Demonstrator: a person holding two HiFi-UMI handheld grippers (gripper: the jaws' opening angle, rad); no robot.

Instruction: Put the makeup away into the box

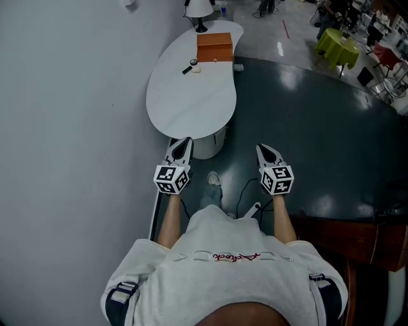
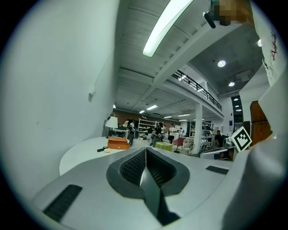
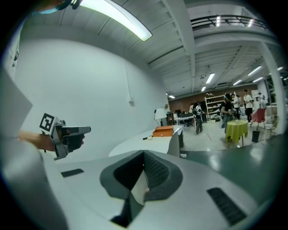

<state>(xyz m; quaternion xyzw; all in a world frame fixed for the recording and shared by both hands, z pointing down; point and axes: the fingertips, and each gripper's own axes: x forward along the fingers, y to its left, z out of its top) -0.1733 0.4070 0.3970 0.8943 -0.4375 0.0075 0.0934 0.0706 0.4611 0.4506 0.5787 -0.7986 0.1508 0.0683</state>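
Note:
An orange box (image 1: 213, 46) stands at the far end of a white curved table (image 1: 185, 105). Beside it on the left lie a small black makeup item (image 1: 189, 68) and a small pale one (image 1: 197, 70). My left gripper (image 1: 185, 141) and right gripper (image 1: 261, 148) are held side by side short of the table's near end, far from the box. Both are shut with nothing between the jaws. The left gripper view shows its own shut jaws (image 2: 146, 150) with the box (image 2: 118, 143) far ahead. In the right gripper view the jaws (image 3: 144, 153) are shut too, and the box (image 3: 163, 131) is distant.
A white wall (image 1: 70, 127) runs along the left of the table. A lamp (image 1: 199, 9) stands behind the box. A cable (image 1: 245, 191) lies on the dark floor. A yellow-green covered table (image 1: 336, 44) and people are far back; wooden furniture (image 1: 357, 239) is at my right.

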